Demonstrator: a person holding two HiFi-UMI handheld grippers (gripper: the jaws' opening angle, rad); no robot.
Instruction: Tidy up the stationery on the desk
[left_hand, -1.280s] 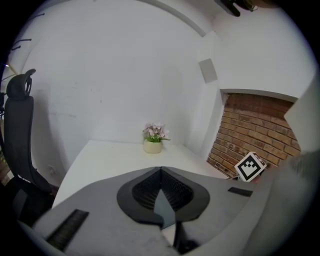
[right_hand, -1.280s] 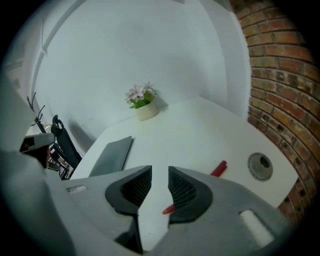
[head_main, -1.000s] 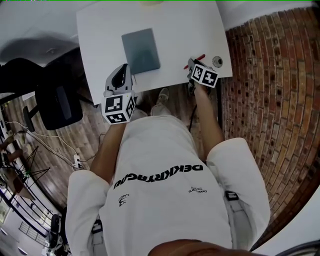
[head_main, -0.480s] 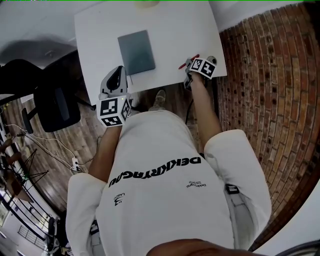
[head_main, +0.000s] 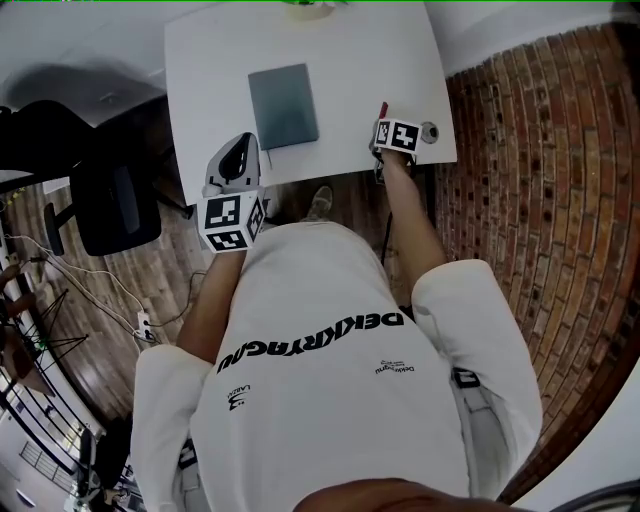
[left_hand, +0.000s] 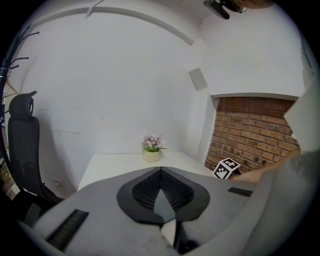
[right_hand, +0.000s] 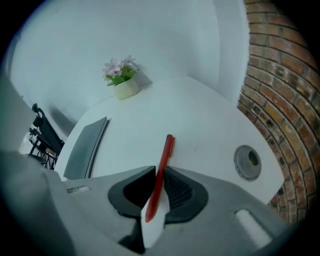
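A red pen (right_hand: 165, 153) lies on the white desk (head_main: 352, 52) near its right front corner, pointing away from me. My right gripper (right_hand: 159, 181) points steeply down over it. Its jaws have just been closing, and the pads now press the pen's near half from both sides. In the head view the pen's far end (head_main: 383, 108) sticks out beyond that gripper (head_main: 384, 128). A grey notebook (head_main: 283, 105) lies flat at the desk's middle. My left gripper (head_main: 241, 148) hangs over the desk's front left edge, shut with nothing in it (left_hand: 160, 173).
A small potted flower (right_hand: 122, 80) stands at the desk's far edge. A round cable grommet (right_hand: 247, 161) sits in the right front corner. A brick wall (head_main: 540, 180) runs along the right side. A black office chair (head_main: 112, 205) stands on the left.
The right gripper's jaws have closed onto the red pen, which now points straight away instead of slanting. The left gripper has risen slightly.
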